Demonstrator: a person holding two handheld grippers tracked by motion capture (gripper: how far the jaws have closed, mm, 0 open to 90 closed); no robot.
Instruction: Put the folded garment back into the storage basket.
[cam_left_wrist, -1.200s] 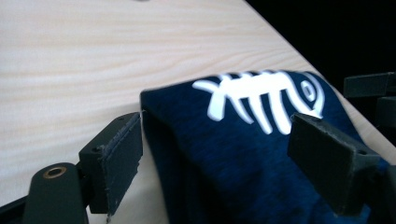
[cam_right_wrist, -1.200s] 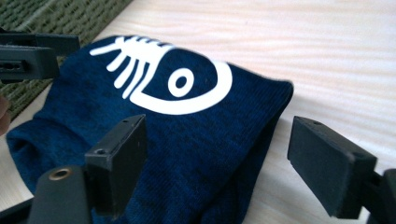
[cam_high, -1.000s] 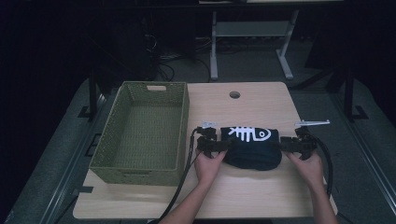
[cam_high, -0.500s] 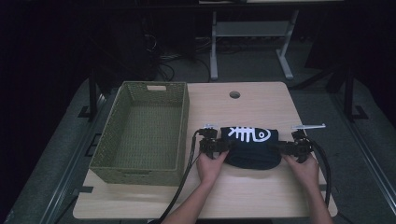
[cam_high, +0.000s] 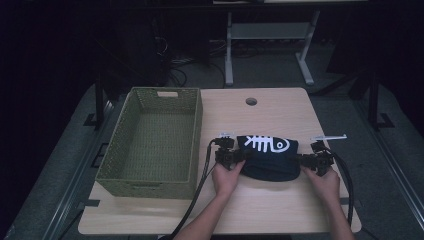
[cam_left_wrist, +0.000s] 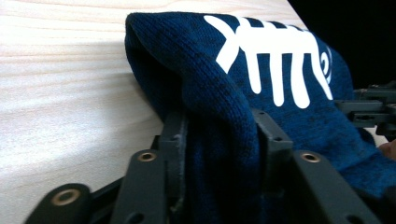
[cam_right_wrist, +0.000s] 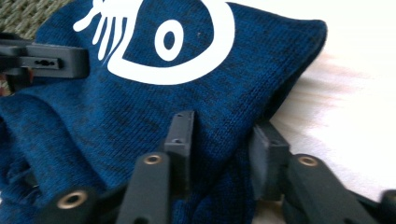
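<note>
The pale wooden table (cam_high: 280, 115) carries a green woven basket (cam_high: 155, 142) on its left half, and just to the basket's right, near the front edge, lies a folded dark blue knitted garment (cam_high: 267, 157) with a white fish-skeleton print facing up. The left gripper (cam_high: 235, 156) has just been closing its jaws and now pinches a fold of the knit at the garment's left end, while the right gripper (cam_high: 306, 160) has likewise just closed and clamps the cloth at the right end, each held by a hand from below
</note>
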